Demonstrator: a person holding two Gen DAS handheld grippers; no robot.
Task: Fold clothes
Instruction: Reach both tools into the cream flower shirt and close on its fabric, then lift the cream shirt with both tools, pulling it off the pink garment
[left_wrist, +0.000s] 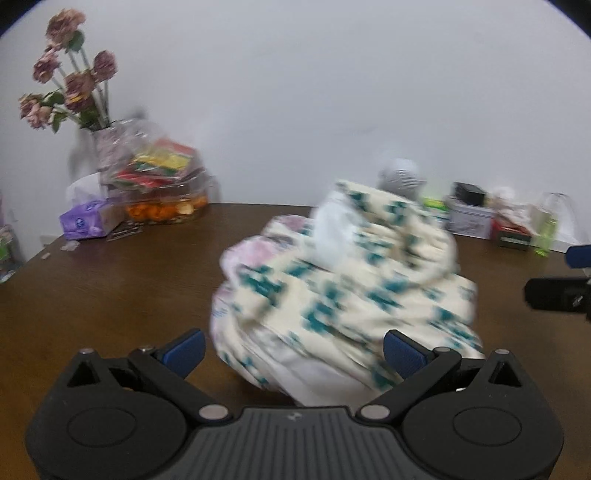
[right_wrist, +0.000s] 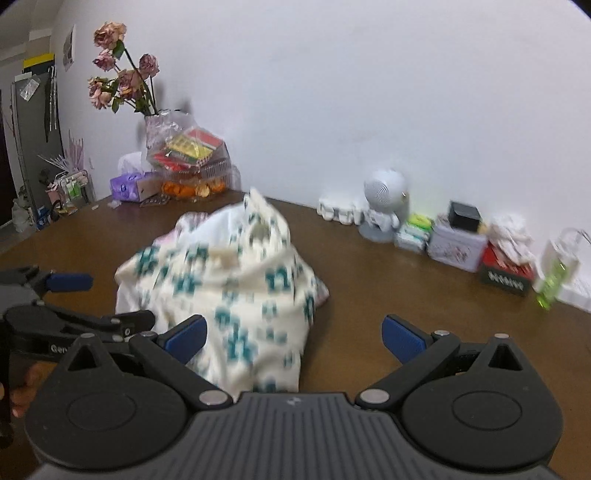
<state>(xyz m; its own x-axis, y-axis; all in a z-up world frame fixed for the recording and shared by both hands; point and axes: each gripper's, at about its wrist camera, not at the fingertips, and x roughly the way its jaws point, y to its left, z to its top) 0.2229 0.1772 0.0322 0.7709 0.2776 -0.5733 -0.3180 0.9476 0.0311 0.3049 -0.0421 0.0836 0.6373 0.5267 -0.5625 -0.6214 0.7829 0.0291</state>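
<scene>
Crumpled clothes heaped mid-table, both tongs spread wide and empty.
Left gripper (left_wrist: 293, 349) straddles the patterned garment pile (left_wrist: 343, 291); right gripper (right_wrist: 294, 338) hangs beside it. Grabbing bunched layers together risks dragging the pile on the table (left_wrist: 110, 288).

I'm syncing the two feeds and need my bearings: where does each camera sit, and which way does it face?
Left wrist: rides the left gripper, open, facing the crumpled patterned garment on the brown table; the right gripper's tip shows at the right edge.
Right wrist: rides the right gripper, open, facing the same garment from its right; the left gripper and some fingers show at left.
Shared: garment, table, dried flowers, white wall.
</scene>
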